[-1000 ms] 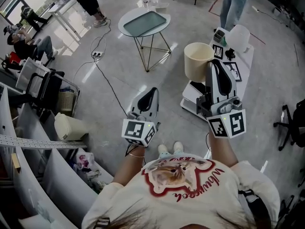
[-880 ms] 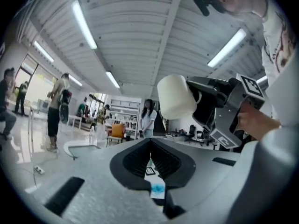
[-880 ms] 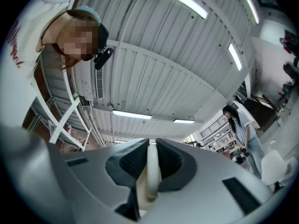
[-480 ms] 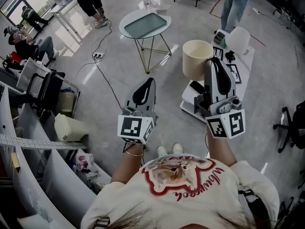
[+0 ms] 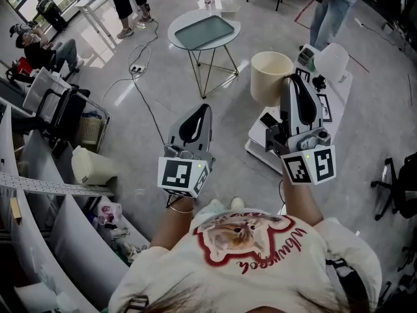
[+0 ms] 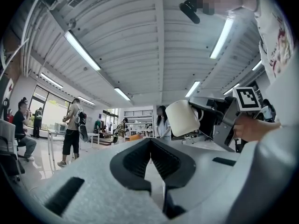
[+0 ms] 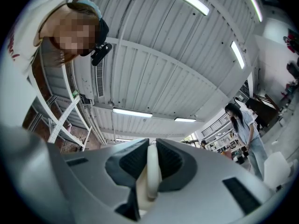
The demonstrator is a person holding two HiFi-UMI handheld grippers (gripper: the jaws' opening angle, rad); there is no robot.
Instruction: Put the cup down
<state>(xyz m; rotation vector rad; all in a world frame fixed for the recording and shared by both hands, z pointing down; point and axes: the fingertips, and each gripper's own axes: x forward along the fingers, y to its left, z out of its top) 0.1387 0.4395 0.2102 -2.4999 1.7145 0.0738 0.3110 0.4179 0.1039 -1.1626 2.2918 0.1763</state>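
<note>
Right claw [image 5: 294, 83] is clenched on the handle of the one cream cup [image 5: 269, 77], holding it mouth up in the air beside a low white desk [image 5: 260, 150]. Left claw [image 5: 194, 115], the second of two, is closed on nothing.

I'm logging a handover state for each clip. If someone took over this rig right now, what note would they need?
Right gripper: shut on the handle of the cream cup, which is held in the air, off any surface.
Left gripper: shut, nothing between its jaws, held to the left of the cup and apart from it.
Done: the cup is gripped and lifted.
Left: set it on a surface, then open the jaws. The white stand under the right gripper looks nearest. The round table is farther ahead.
</note>
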